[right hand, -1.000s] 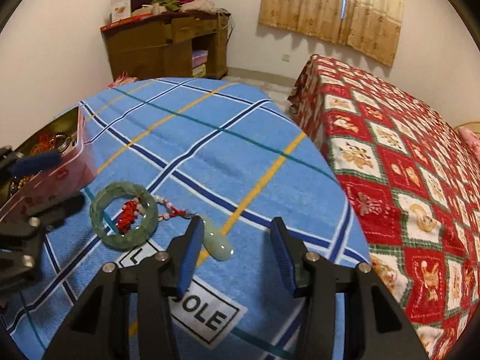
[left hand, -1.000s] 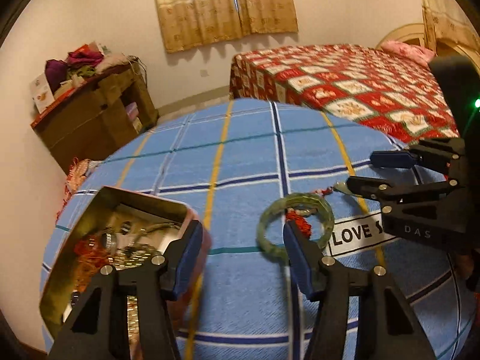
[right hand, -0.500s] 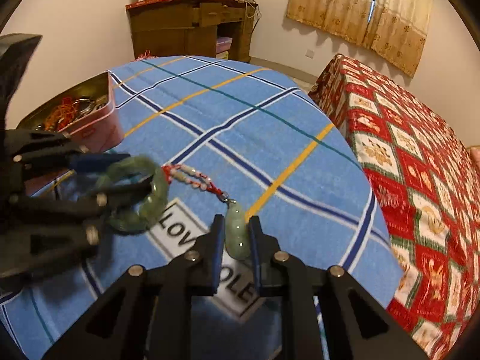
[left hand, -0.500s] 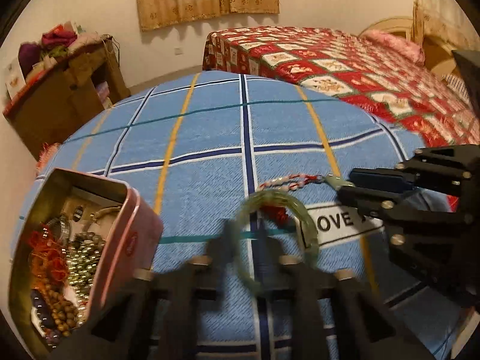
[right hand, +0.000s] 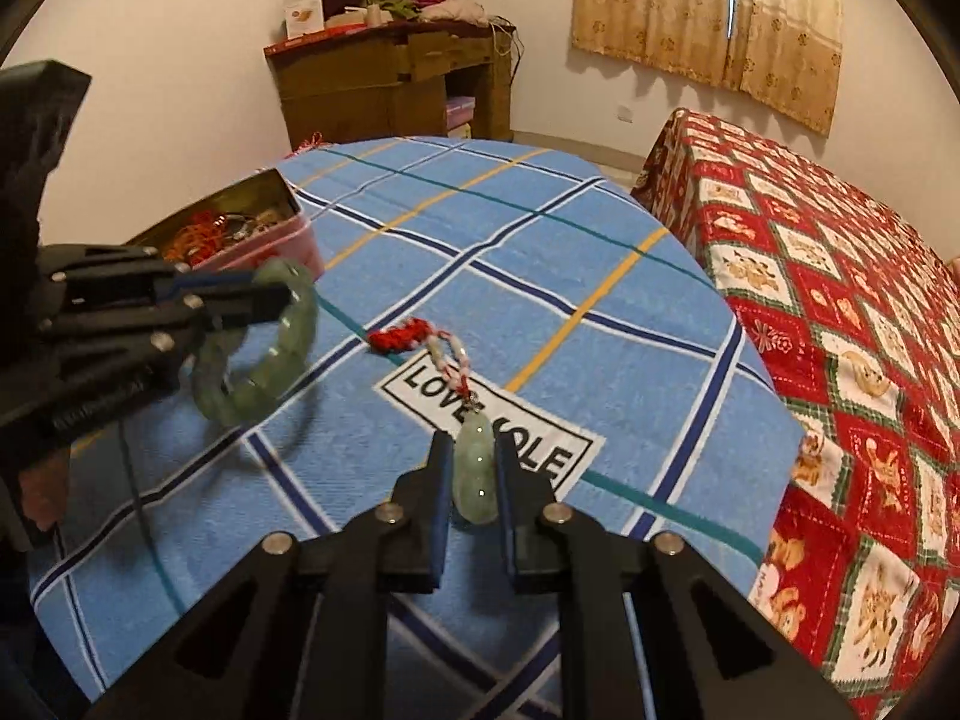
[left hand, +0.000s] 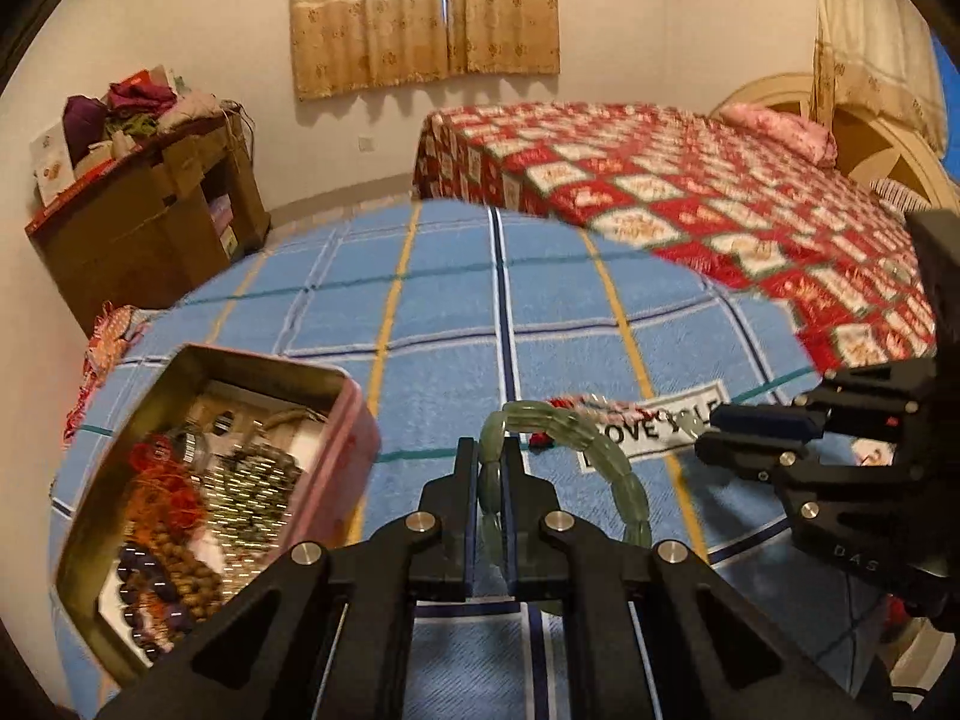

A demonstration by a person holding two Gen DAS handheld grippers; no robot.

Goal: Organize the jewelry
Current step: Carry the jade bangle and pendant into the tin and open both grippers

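both grips are loaded: your left gripper (left hand: 491, 480) clamps the green bangle (right hand: 258, 354), right gripper (right hand: 474, 474) pinches the jade pendant (right hand: 475, 474). lift pendant slowly so its red cord (right hand: 444, 354) clears the cloth, then swing left to the tin (left hand: 336, 396) w/o snagging.

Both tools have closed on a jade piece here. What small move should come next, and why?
Probably carry the green bangle in the left tool sideways toward the open tin. It is already clamped and lifted off the blue cloth, and the tin sits close beside it. The right tool holds the jade pendant, whose red cord now lies clear of the bangle.
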